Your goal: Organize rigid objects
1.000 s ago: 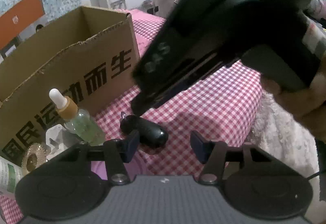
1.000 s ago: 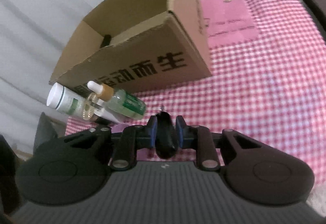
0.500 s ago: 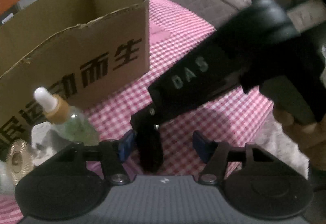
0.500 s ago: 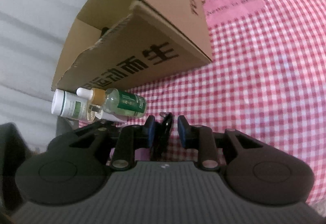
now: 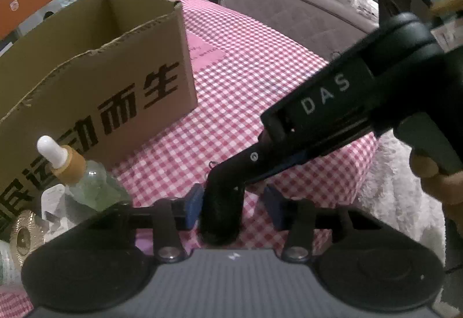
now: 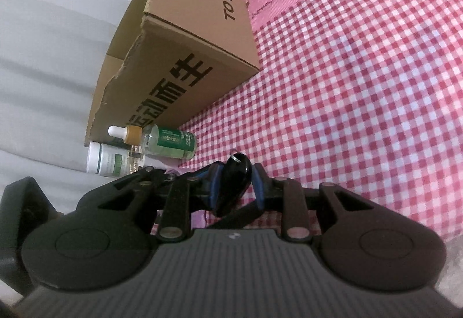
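My right gripper [image 6: 235, 183] is shut on a small black oval fob with a metal ring [image 6: 233, 186] and holds it off the checked cloth. In the left wrist view the right gripper's tip [image 5: 228, 173] reaches in from the right and hangs the black fob [image 5: 221, 213] between my left gripper's blue pads [image 5: 194, 202]. My left gripper [image 5: 234, 206] is open around it, not closed. The open cardboard box [image 5: 95, 77] stands behind at left; it also shows in the right wrist view [image 6: 185, 57].
A green dropper bottle [image 6: 166, 141], a white bottle [image 6: 105, 161] and a gold ribbed disc [image 5: 21, 234] lie against the box front. The pink checked cloth [image 6: 361, 86] covers the surface. A grey sofa [image 5: 303, 8] stands beyond.
The right gripper has lifted the black fob off the cloth and tilted, bringing it in between the left gripper's open fingers. The left gripper stays open.
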Demonstrator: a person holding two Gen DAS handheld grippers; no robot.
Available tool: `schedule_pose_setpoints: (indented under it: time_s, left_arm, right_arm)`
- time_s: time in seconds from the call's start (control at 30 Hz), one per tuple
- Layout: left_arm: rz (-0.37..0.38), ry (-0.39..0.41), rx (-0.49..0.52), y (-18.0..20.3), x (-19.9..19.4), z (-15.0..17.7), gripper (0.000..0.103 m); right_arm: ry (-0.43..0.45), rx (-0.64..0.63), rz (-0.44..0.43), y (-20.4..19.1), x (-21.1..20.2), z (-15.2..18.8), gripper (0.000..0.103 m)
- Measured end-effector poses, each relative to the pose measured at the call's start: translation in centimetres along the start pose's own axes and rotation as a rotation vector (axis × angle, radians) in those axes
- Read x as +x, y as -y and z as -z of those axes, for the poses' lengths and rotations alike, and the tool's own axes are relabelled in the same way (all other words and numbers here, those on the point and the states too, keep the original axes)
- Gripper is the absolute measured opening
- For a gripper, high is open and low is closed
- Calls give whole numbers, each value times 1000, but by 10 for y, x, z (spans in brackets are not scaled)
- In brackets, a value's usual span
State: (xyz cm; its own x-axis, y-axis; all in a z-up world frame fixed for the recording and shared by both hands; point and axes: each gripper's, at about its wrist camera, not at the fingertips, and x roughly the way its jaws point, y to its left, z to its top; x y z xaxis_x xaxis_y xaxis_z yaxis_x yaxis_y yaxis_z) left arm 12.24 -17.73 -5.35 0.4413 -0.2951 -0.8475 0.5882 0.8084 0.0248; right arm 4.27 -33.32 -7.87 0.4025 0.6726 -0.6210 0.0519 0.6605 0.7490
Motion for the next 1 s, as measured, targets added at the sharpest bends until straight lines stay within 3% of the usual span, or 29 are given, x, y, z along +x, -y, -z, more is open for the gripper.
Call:
schedule_pose_setpoints:
  time_s: [0.13,0.23,0.5,0.77,1.0]
  left_arm:
    - [12,-2,-30,-7,-2,-1,29]
    - [3,1,-28,-5,-1,0,29]
    - [-5,7,-44,-2,-5,3,29]
    - [-15,17,-45,2,-9,5,27]
    - [-7,70,-52,2,-30,8,26]
  right_arm:
    - [22,-1,-22,-3,9,1,22]
    - [31,15,-57,-7,19,2,21]
    - [81,7,-8,-12,38,11,16]
    - [109,13,-11,-12,29,19,14]
    - [139,-21,-7,-29,15,28,14]
